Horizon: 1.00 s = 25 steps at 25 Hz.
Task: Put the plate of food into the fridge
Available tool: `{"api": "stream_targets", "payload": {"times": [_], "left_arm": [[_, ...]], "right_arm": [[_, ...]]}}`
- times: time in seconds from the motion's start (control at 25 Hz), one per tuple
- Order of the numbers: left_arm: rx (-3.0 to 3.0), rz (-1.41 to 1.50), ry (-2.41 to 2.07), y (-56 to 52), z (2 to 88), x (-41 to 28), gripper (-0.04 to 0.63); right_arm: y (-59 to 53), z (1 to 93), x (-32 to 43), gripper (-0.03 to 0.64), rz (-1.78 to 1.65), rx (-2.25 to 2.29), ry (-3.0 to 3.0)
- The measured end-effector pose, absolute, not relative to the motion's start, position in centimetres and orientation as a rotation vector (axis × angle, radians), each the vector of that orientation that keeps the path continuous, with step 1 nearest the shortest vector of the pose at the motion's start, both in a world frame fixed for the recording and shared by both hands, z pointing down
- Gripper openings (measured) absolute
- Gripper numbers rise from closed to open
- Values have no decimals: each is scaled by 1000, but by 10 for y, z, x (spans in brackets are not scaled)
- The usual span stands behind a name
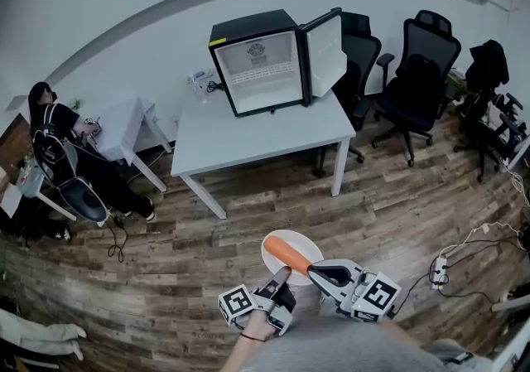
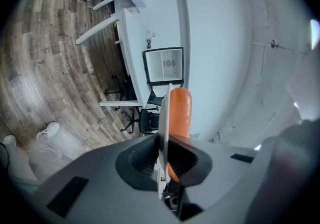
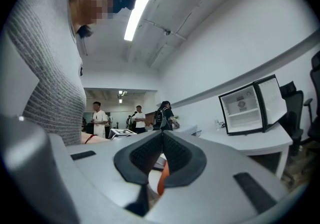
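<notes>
A white plate (image 1: 281,250) with an orange carrot (image 1: 290,254) on it hangs low over the wood floor, close in front of me. My left gripper (image 1: 283,273) is rolled on its side and shut on the plate's near rim. In the left gripper view the plate (image 2: 163,118) stands edge-on between the jaws of the left gripper (image 2: 163,140), with the carrot (image 2: 180,111) beside it. My right gripper (image 1: 319,272) sits at the plate's right edge. The right gripper (image 3: 161,135) has its tips together, and the carrot (image 3: 163,180) shows below them. The black mini fridge (image 1: 261,72) stands open on the white table (image 1: 248,134).
The fridge door (image 1: 325,51) swings out to the right. Black office chairs (image 1: 414,80) stand right of the table. A seated person (image 1: 58,147) and a small white table (image 1: 124,118) are at the left. A power strip with cables (image 1: 439,267) lies on the floor at the right.
</notes>
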<state>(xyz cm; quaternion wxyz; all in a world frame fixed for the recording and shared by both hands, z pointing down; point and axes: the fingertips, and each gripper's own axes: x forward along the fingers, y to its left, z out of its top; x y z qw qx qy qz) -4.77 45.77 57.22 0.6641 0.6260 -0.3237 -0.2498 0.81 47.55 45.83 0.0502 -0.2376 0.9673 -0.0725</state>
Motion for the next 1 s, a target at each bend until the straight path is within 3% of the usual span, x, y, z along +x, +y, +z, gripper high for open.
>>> {"api": "stream_targets", "payload": {"times": [0.48, 1.0], "left_arm": [[1400, -653, -735, 319, 543, 6, 40], [1380, -657, -736, 262, 550, 28, 40]], "right_arm": [[337, 433, 65, 14, -171, -673, 2921], [281, 440, 87, 14, -188, -679, 2919]]}}
